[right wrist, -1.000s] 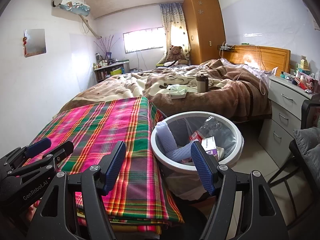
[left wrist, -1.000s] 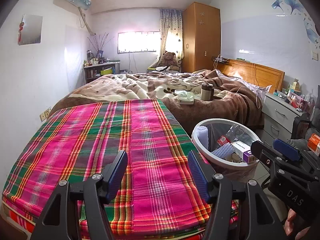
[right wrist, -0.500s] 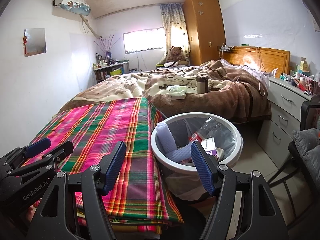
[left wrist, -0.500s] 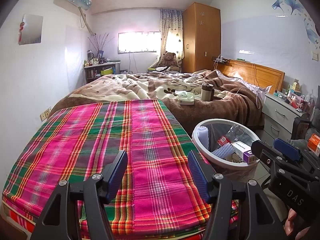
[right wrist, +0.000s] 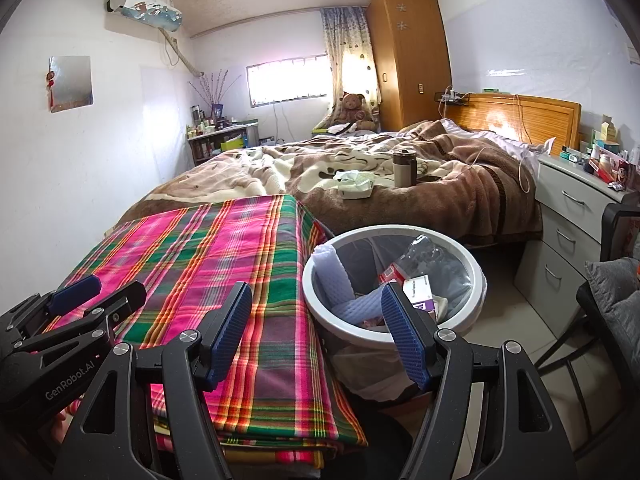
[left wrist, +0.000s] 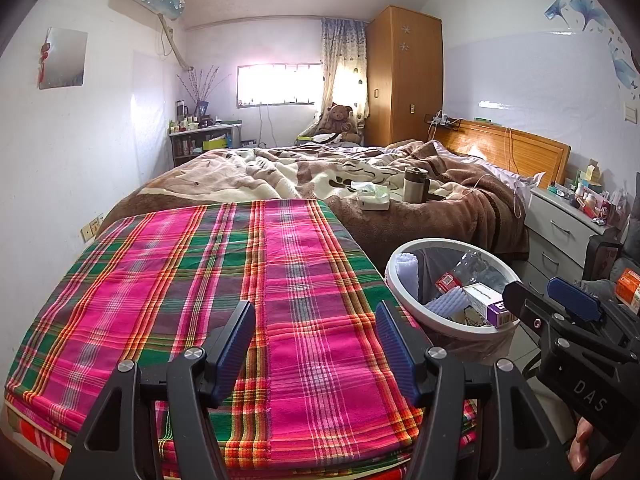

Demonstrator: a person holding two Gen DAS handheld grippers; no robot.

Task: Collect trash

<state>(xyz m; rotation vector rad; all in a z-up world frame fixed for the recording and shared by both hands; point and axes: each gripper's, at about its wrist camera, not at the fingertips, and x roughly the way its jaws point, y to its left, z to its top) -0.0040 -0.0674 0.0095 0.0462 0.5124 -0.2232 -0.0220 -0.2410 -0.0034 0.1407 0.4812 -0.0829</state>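
one trash bin (left wrist: pixel 404 256), one plaid cloth (left wrist: pixel 200 280), one thermos (left wrist: pixel 415 185), one teddy bear (left wrist: pixel 339 116).

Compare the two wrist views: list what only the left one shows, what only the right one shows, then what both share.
Only the left wrist view: blue flower decals on the wall and an orange box at the right edge.

Only the right wrist view: the bin's clear liner bag down its side, and the floor around it.

Both: plaid cloth, white trash bin holding trash, tissue pack and tumbler on the bed, both grippers open and empty.

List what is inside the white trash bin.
In the white trash bin: lavender foam sheets, a clear plastic bottle, a white-and-purple box. Anything beneath them is covered.
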